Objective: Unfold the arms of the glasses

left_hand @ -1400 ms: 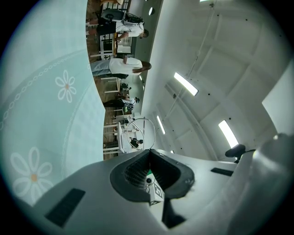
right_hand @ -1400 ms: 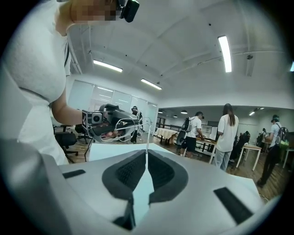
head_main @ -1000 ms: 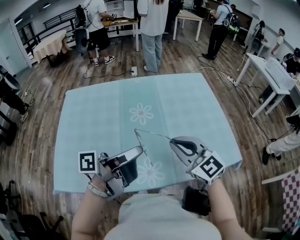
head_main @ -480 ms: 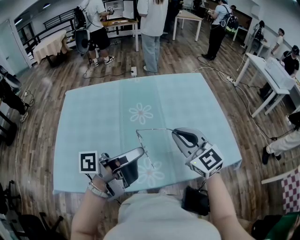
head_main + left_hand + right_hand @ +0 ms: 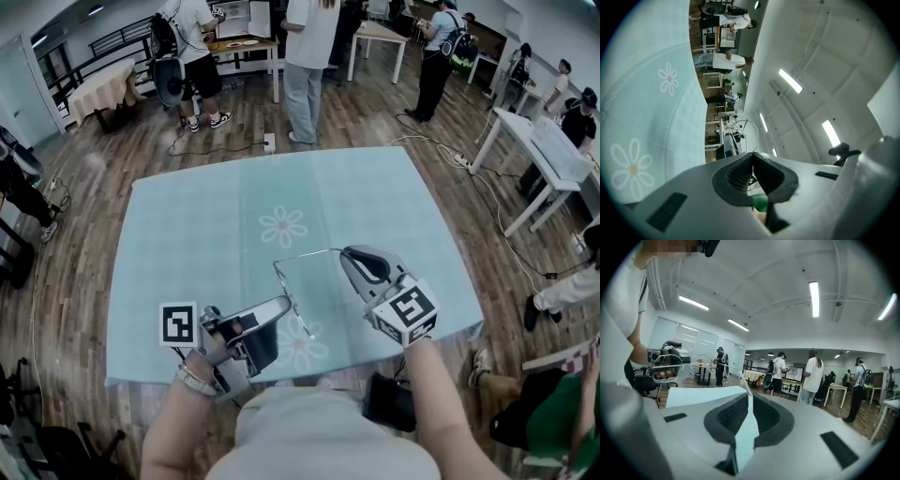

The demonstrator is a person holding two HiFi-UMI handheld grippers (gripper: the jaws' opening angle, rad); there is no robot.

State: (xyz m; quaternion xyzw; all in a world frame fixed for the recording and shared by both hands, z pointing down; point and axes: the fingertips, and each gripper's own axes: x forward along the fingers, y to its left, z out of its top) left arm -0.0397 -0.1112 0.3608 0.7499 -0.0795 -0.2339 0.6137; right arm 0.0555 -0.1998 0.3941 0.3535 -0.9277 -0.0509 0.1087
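1. Flowered tablecloth (image 5: 187,244) lies below; the glasses (image 5: 281,278) hang above it, between both grippers.
2. Their frame is clenched by the left gripper (image 5: 279,305).
3. The right gripper (image 5: 349,255), jaws just eased slightly, pinches the tip of the arm (image 5: 307,254), which runs sideways from the hinge.

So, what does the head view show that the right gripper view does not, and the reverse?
Only the head view: the left marker cube, the right marker cube, the flower prints. Only the right gripper view: ceiling lights, and the right hand-held gripper, jaws closed on the glasses' arm, seen close. Both: the glasses, the blue tablecloth, people standing behind.
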